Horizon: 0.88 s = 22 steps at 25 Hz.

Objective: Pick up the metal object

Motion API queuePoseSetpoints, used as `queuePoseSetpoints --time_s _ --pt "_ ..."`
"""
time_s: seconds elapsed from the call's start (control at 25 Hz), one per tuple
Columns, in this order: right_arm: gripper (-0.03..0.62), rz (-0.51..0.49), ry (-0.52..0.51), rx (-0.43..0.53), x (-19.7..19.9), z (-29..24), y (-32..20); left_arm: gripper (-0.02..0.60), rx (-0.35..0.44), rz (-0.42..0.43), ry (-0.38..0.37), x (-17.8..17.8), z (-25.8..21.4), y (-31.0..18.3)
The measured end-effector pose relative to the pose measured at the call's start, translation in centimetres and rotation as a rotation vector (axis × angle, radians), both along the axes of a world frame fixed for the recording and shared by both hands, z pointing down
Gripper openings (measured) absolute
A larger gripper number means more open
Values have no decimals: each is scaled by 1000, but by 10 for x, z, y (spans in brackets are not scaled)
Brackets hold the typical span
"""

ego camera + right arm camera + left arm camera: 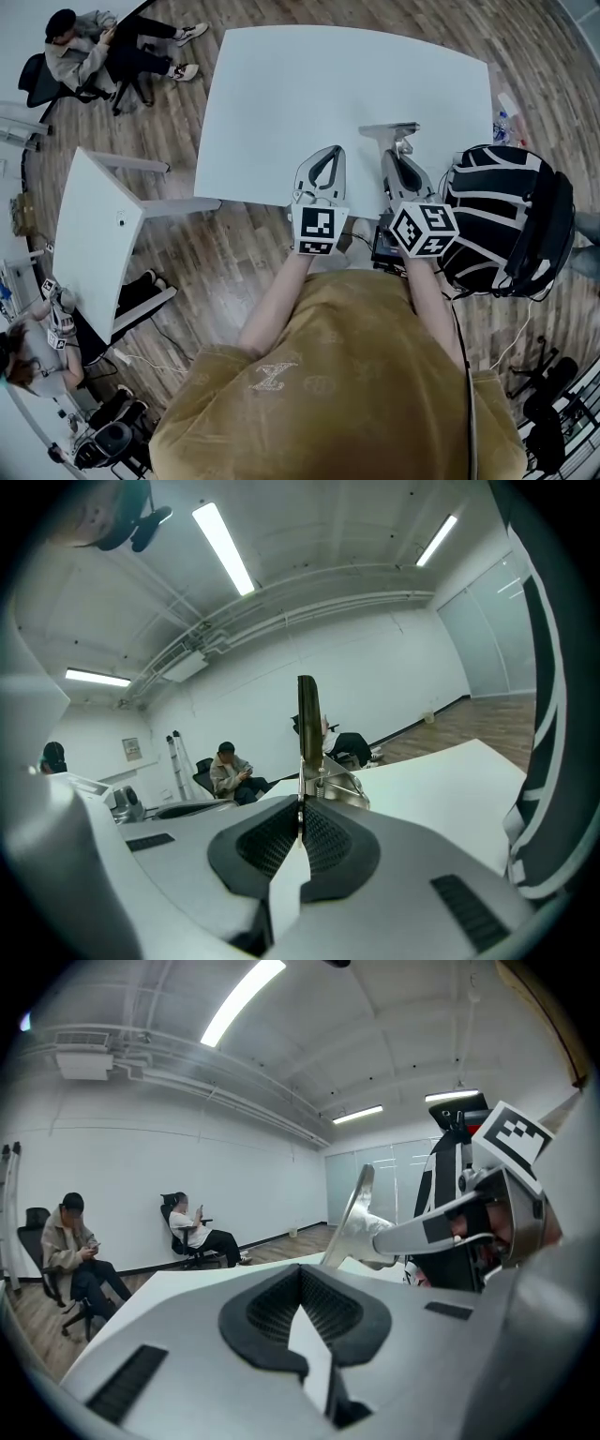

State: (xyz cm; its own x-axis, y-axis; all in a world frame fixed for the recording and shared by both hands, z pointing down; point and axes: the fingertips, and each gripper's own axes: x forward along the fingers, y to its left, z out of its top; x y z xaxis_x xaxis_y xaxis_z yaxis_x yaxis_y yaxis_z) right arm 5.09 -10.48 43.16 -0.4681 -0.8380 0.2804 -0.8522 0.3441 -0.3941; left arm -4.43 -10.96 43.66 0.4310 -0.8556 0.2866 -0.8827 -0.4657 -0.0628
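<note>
The metal object [390, 131], a flat grey plate with a small bracket at its base, is over the near right part of the white table [281, 94]. My right gripper [399, 153] is shut on its base. In the right gripper view the metal object [307, 731] stands edge-on and upright out of the closed jaws of the right gripper [302, 803]. My left gripper [327, 153] hovers just to its left, shut with nothing in it. The left gripper view shows the left gripper [302, 1276] with jaws together and, beyond it, the metal object [353, 1220] held in the right gripper [375, 1239].
A black-and-white striped bag [506, 217] sits right beside the right gripper, off the table's right corner. A small bottle [507, 111] lies beyond it. A second white table [94, 234] stands at left. People sit on chairs [89, 52] at the far left.
</note>
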Motion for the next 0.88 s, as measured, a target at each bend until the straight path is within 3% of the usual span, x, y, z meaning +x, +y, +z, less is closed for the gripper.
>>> queuePoseSetpoints --time_s 0.32,0.88 --pt "8 8 69 130 1 -31 -2 6 41 -12 42 -2 -25 -3" --pt "8 36 102 243 8 -56 1 6 88 -31 69 -6 -48 -7"
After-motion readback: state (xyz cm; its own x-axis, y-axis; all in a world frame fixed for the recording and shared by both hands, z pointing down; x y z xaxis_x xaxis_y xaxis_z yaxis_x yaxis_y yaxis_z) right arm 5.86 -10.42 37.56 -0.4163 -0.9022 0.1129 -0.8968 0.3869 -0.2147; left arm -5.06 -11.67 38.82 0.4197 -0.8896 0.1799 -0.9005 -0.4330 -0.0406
